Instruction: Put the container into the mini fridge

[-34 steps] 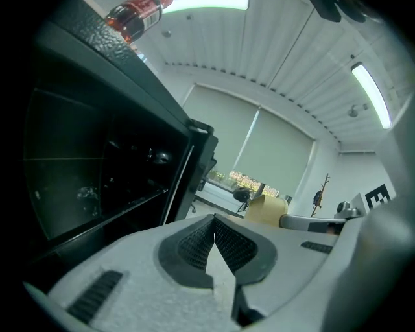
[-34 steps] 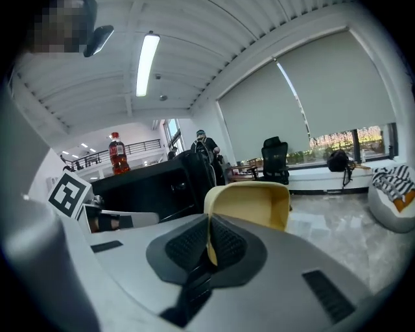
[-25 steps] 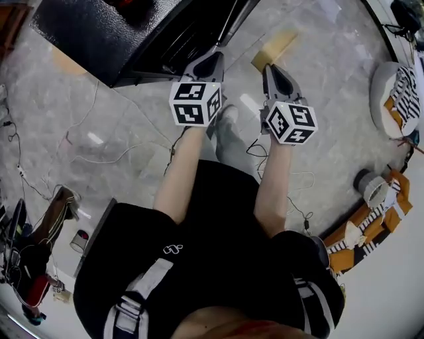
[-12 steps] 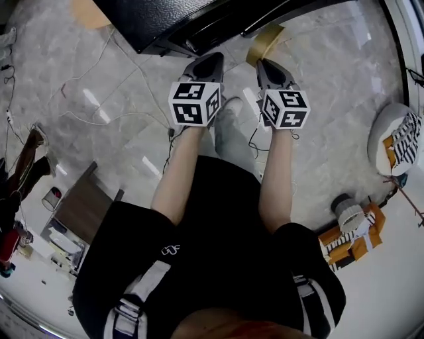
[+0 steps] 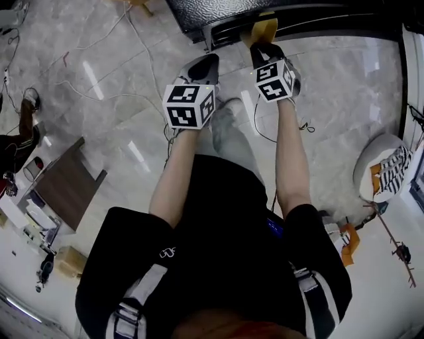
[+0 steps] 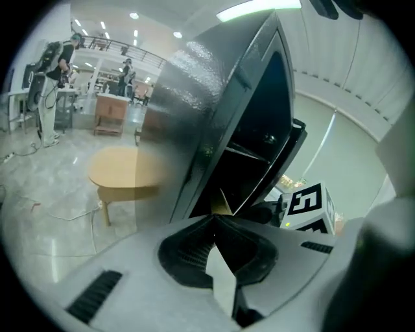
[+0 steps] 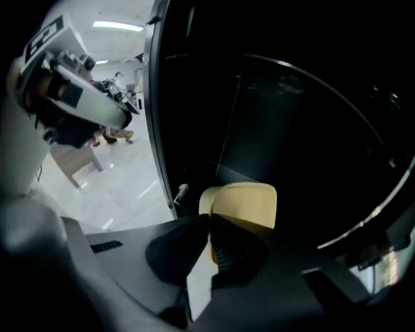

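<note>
The black mini fridge (image 5: pixel 218 10) stands open at the top of the head view. My right gripper (image 5: pixel 262 48) is shut on the rim of a pale yellow container (image 5: pixel 263 30) and holds it at the fridge's opening. In the right gripper view the container (image 7: pixel 243 204) hangs just beyond the right gripper (image 7: pixel 211 217), with the dark fridge interior (image 7: pixel 292 130) all around it. My left gripper (image 5: pixel 207 63) is shut with nothing in it, left of the right one and short of the fridge. The left gripper (image 6: pixel 216 217) points at the fridge's open door (image 6: pixel 259 130).
A round wooden table (image 6: pixel 123 172) stands left of the fridge. Cables (image 5: pixel 79 86) trail over the marble floor. A brown board (image 5: pixel 63 189) lies at the left, and a white round seat with striped cloth (image 5: pixel 381 175) at the right. People (image 6: pixel 61 58) stand far off.
Both grippers have moved forward toward the fridge. The right gripper has carried the container from over the floor up to the fridge's opening. The left gripper stays shut and trails behind.
</note>
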Demonstrator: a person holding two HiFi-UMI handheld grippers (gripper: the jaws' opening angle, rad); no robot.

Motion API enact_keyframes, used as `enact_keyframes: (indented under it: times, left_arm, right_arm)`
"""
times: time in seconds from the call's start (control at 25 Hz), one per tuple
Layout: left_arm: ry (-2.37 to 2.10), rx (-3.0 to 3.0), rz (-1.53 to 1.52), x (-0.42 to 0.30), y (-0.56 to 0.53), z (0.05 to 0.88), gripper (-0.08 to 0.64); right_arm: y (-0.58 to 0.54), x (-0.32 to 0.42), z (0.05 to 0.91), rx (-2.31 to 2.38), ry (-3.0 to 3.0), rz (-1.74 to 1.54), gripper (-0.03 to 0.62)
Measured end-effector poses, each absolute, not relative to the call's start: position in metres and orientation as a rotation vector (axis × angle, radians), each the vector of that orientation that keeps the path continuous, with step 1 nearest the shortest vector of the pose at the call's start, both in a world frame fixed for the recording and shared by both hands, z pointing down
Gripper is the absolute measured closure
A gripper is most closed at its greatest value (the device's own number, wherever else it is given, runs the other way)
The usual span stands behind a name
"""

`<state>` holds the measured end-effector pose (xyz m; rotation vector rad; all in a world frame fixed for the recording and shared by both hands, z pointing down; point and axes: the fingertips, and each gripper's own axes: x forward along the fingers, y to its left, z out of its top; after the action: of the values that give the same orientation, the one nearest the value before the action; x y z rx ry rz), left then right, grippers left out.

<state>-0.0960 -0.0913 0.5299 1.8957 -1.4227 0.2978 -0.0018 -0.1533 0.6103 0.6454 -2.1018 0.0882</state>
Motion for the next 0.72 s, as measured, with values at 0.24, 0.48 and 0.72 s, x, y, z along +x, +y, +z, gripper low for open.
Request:
enact_keyframes:
  times: [0.24,0.48,0.72]
  left_arm:
    - [-1.491,1.839,0.278,-0.124,-0.079,0.532,0.554]
    - [-1.530,1.802,0.283,-0.144,-0.069,0.533,0.554]
    - [-1.517,1.817,0.308,-0.139,-0.062,0.530,0.554]
  right_arm:
    - [-0.160,-0.020,0.654,0.424,-1.946,-0.179,0.575]
    - [-0.167,-0.034,0.683,0.344,-1.883,-0.297,0.575]
    - [-0.177,-0.041,0.698,0.290,-1.821,-0.462,0.574]
